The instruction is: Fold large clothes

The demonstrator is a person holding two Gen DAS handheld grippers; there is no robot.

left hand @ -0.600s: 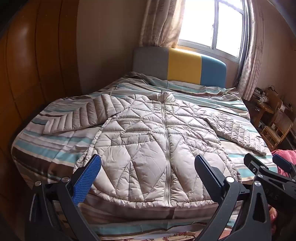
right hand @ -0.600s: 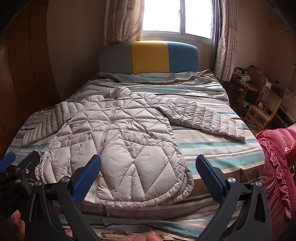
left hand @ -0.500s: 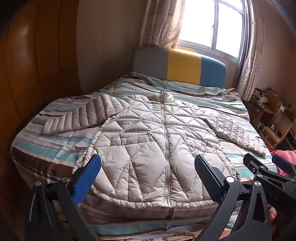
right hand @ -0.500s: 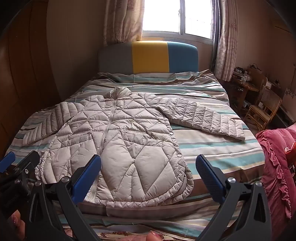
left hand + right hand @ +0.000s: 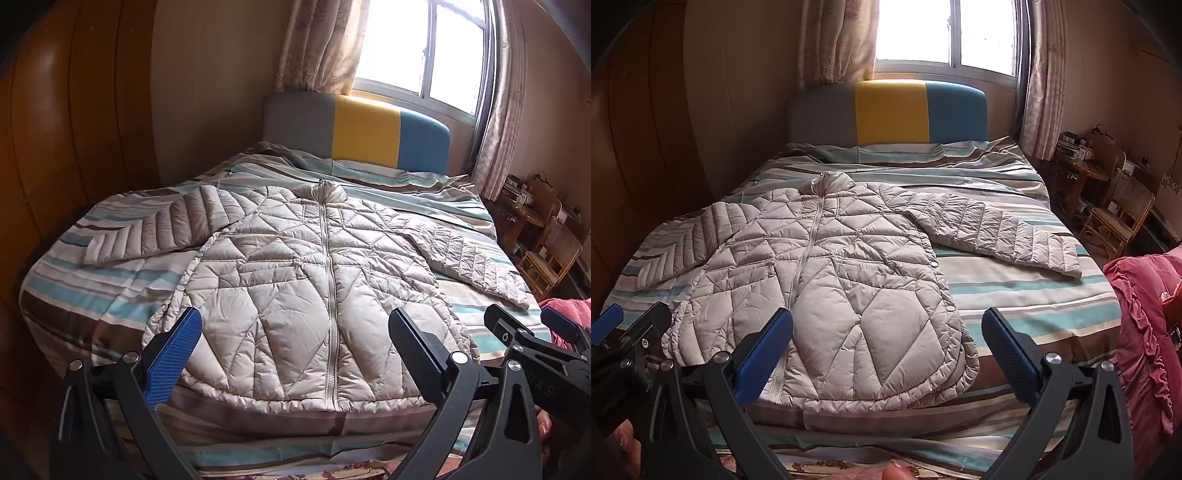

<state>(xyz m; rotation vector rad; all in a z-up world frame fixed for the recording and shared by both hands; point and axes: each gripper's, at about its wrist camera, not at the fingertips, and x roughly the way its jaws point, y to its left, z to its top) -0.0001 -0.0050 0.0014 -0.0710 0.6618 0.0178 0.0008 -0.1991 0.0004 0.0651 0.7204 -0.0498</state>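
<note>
A beige quilted puffer jacket [image 5: 317,280] lies flat and zipped on the striped bed [image 5: 92,299], collar toward the headboard, both sleeves spread out to the sides. It also shows in the right wrist view [image 5: 827,273]. My left gripper [image 5: 295,332] is open and empty, held above the jacket's hem at the foot of the bed. My right gripper [image 5: 886,332] is open and empty, over the hem's right part. The right gripper shows at the right edge of the left wrist view [image 5: 532,332]; the left gripper shows at the left edge of the right wrist view [image 5: 628,328].
A grey, yellow and blue headboard [image 5: 886,110] stands under the window. Wooden wardrobe panels [image 5: 55,129] line the left side. Wicker chairs [image 5: 1119,214] and a small table stand at the right. A red ruffled blanket [image 5: 1141,314] lies at the bed's right corner.
The left wrist view has shifted very slightly; both grippers stay open and nearly still. The jacket has not moved.
</note>
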